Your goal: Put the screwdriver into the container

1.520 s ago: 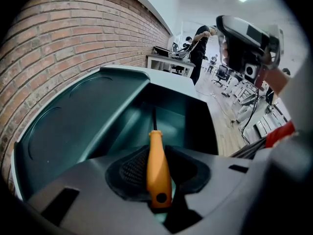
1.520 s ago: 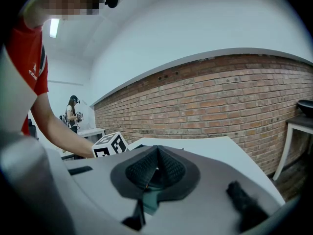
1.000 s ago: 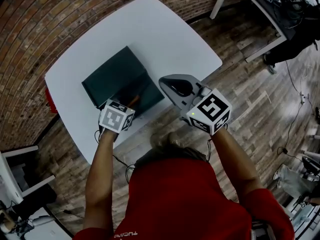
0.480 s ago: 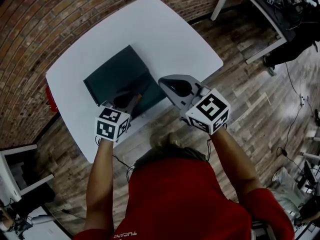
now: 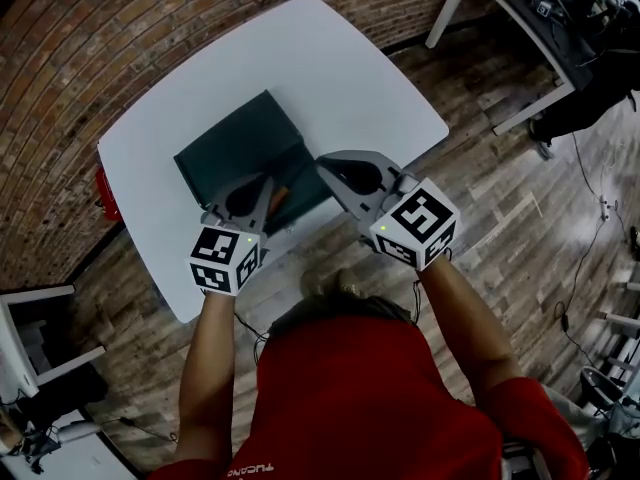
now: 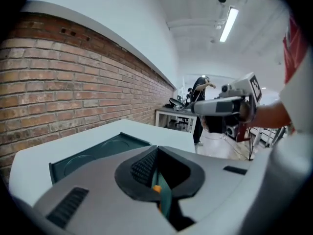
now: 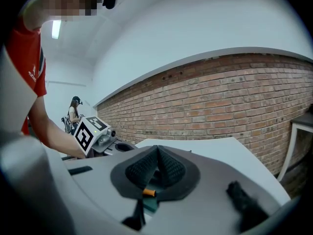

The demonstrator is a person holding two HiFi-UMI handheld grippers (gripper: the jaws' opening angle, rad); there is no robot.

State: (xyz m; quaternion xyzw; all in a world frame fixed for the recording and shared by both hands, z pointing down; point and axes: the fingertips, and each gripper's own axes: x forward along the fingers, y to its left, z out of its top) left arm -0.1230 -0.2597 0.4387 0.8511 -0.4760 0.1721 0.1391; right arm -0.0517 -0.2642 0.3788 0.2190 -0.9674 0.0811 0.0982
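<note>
The dark green container (image 5: 235,148) lies on the white table (image 5: 330,68). The screwdriver's orange handle (image 5: 279,196) shows in the container's near corner, free of both grippers. My left gripper (image 5: 263,182) hovers just in front of it, jaws shut with nothing between them. In the left gripper view the left gripper (image 6: 156,153) is shut, and the orange handle (image 6: 156,188) shows below through the gap, over the container (image 6: 93,153). My right gripper (image 5: 324,161) is shut beside the container's right edge. Beneath the shut right gripper (image 7: 157,159) the handle (image 7: 148,192) peeks out.
A brick wall (image 5: 120,28) runs along the table's far side. A red object (image 5: 103,194) sits at the table's left edge. Another white desk (image 5: 520,28) stands at the upper right on the wooden floor (image 5: 520,188). A person (image 6: 200,89) stands far off.
My left gripper has pulled back toward me from over the container and its jaws have gone from wide open to shut. The screwdriver stays in the container. The right gripper has barely moved.
</note>
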